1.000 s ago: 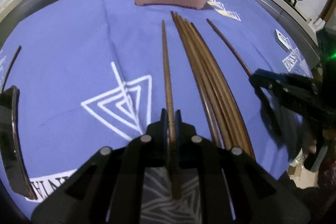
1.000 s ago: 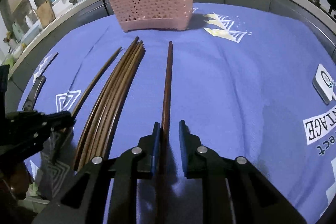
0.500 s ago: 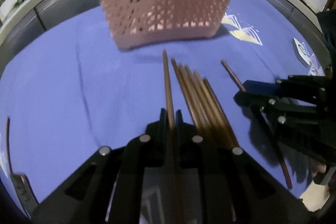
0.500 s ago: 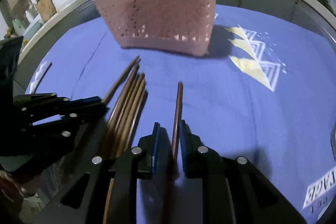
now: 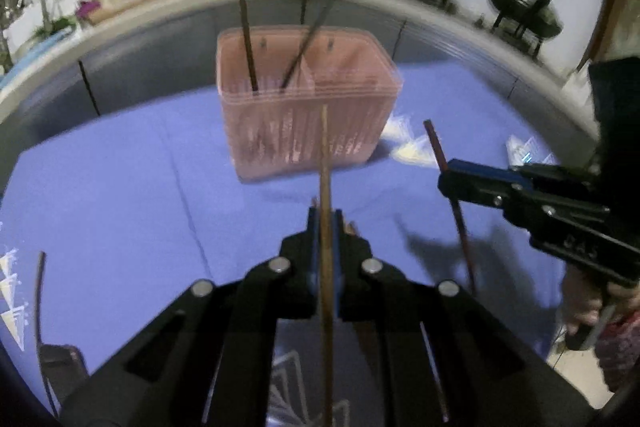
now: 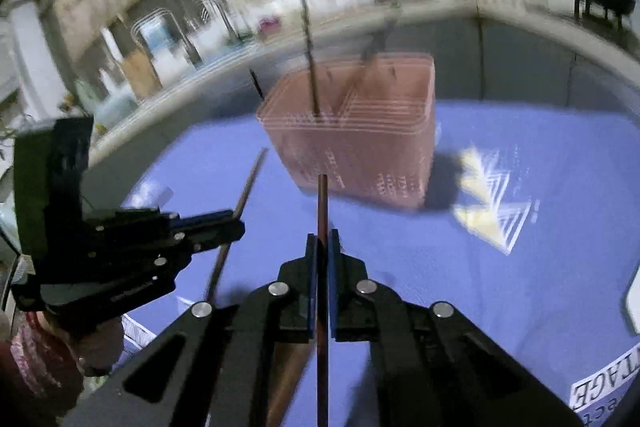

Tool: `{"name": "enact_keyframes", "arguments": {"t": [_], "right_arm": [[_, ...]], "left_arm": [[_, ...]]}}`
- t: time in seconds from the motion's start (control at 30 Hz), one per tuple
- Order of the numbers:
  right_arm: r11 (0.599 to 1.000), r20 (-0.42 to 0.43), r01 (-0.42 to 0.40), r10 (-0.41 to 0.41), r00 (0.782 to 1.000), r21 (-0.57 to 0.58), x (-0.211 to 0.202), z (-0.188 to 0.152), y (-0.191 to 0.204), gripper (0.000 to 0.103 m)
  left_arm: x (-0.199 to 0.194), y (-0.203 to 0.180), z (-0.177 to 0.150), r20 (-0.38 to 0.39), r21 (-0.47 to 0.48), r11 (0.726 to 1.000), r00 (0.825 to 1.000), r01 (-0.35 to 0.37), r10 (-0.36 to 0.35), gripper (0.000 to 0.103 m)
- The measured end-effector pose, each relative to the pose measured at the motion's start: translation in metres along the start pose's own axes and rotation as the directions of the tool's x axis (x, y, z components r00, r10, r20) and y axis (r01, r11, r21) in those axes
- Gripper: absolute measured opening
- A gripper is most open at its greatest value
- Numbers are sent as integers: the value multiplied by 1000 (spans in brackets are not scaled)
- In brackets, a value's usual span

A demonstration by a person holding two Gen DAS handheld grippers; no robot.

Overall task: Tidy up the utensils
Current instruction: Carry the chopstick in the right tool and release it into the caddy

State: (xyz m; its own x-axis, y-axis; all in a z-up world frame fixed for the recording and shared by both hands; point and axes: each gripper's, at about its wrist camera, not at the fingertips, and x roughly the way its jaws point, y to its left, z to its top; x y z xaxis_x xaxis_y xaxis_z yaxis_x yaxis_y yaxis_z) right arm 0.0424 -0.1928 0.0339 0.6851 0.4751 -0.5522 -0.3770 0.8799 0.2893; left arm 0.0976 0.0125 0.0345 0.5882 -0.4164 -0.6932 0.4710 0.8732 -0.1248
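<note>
Both chopsticks (image 5: 325, 163) (image 6: 322, 203) have risen off the cloth (image 5: 120, 187), fingers clenched on them, toward the pink basket (image 5: 304, 107) holding two sticks.

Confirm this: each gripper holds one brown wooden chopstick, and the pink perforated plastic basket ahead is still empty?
Not empty: the left wrist view shows two dark sticks already standing in the pink perforated plastic basket. Each gripper does hold one brown wooden chopstick.

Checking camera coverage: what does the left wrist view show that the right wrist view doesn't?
Only left wrist: two woks on stands at the far right, and a dark curved utensil lying at the cloth's left edge. Only right wrist: printed letters at the cloth's right edge. Both: the pink basket holding two sticks, the blue cloth, and the left gripper and right gripper, each shut on a chopstick.
</note>
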Motion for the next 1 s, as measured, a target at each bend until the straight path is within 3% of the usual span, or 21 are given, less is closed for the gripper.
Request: {"name": "enact_keyframes", "arguments": {"t": [0.13,0.3,0.7,1.0], "right_arm": [[999,150,19,-15,989,-28,-37,3,17,5],[994,225,96,-82,971,-52,-44,7,37,5],[989,268,142,-130,955,-27,-54,-4,41,5],[988,277,154,-145,950,-12,-57,-7,38,5]], "left_arm": [[-47,-4,2,117,5,1000,993,22,-22,5],[-60,-14,1,158,20,1000,987,3,-6,5],[-62,-14,-13,176,-12,1000,984,-10,12,5],[-64,-24,-17,192,18,1000,981,-26,22,5]]}}
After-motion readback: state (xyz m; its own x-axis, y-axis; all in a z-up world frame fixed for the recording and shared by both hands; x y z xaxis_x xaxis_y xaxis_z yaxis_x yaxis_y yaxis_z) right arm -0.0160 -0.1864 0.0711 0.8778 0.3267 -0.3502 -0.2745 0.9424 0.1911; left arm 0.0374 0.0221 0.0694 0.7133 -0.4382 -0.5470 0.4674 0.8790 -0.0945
